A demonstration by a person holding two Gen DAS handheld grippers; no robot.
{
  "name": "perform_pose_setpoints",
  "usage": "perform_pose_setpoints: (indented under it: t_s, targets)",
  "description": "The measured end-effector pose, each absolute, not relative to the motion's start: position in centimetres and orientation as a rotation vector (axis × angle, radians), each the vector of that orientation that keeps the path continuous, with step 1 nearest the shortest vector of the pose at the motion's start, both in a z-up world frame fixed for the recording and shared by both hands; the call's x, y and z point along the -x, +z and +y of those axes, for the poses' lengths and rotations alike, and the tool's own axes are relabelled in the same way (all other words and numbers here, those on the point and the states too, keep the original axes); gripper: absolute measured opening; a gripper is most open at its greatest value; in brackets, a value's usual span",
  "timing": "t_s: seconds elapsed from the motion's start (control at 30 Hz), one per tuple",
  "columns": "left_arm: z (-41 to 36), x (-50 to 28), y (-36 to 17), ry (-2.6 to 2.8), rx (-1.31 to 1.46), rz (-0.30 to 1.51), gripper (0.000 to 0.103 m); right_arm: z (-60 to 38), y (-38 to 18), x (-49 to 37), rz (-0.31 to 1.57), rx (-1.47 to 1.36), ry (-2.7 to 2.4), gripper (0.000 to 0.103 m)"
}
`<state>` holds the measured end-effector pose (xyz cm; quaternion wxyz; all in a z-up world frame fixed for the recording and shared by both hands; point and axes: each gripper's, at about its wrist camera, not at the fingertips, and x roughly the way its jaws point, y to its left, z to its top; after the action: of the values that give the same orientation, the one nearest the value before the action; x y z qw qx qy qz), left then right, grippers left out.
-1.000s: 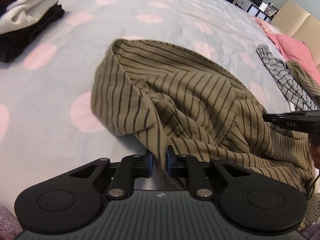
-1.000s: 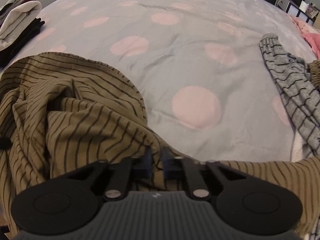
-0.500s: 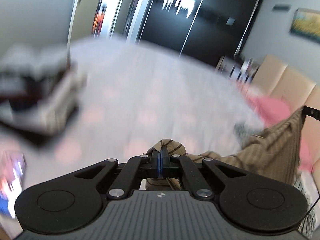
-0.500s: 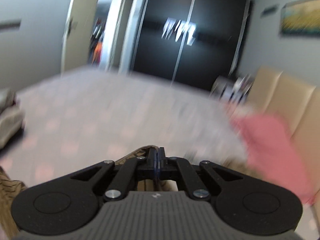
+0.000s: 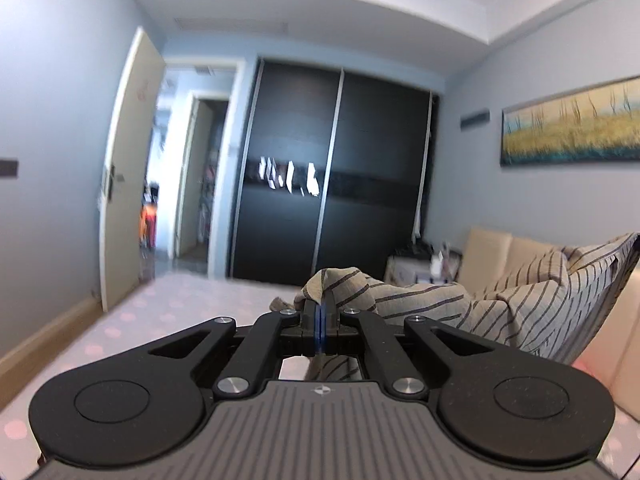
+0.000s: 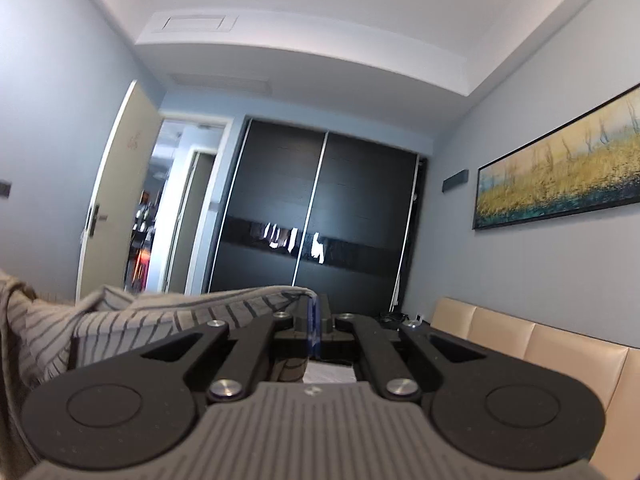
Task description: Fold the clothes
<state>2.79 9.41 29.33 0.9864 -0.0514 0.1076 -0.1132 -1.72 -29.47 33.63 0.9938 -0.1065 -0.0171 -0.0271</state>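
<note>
In the left wrist view my left gripper [image 5: 322, 312] is pressed together on a bunched fold of the striped shirt [image 5: 500, 304]. A second ago this same view looked down on the shirt lying crumpled on the bed; now it looks across the room at the dark wardrobe [image 5: 332, 188] and the open door [image 5: 128, 168], and the cloth hangs lifted, stretching away to the right edge of the picture. The bed [image 5: 120, 328] lies well below on the left, bare there, with open air between it and the cloth. The beige headboard [image 5: 624, 344] stands just behind the shirt's right end

In the right wrist view my right gripper [image 6: 314, 312] is shut, pinching the shirt's [image 6: 132, 320] top edge, where before it gripped the cloth down on the bed. The shirt runs off to the left, its upper hem nearly level. To the right the headboard [image 6: 520, 344] and the wall with the painting [image 6: 560, 172] stand well apart from the cloth
</note>
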Motion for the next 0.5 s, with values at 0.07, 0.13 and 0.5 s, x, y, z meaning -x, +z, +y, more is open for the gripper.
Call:
perform_pose_setpoints:
  t_s: [0.07,0.13,0.5]
  targets:
    - [9.2,-3.3,26.3,-0.229,0.066,0.307,0.000,-29.9,31.3,1.7,0.046,0.212,-0.028,0.002]
    - [8.8,-4.1,22.2,-0.216,0.016,0.407,0.000,-30.3,27.4,1.3,0.166,0.200,0.010,0.002]
    - [7.8,-4.8,-1.1,-0.234,-0.128,0.987,0.016,-29.5,0.5,0.5,0.829,0.154,0.171,0.008]
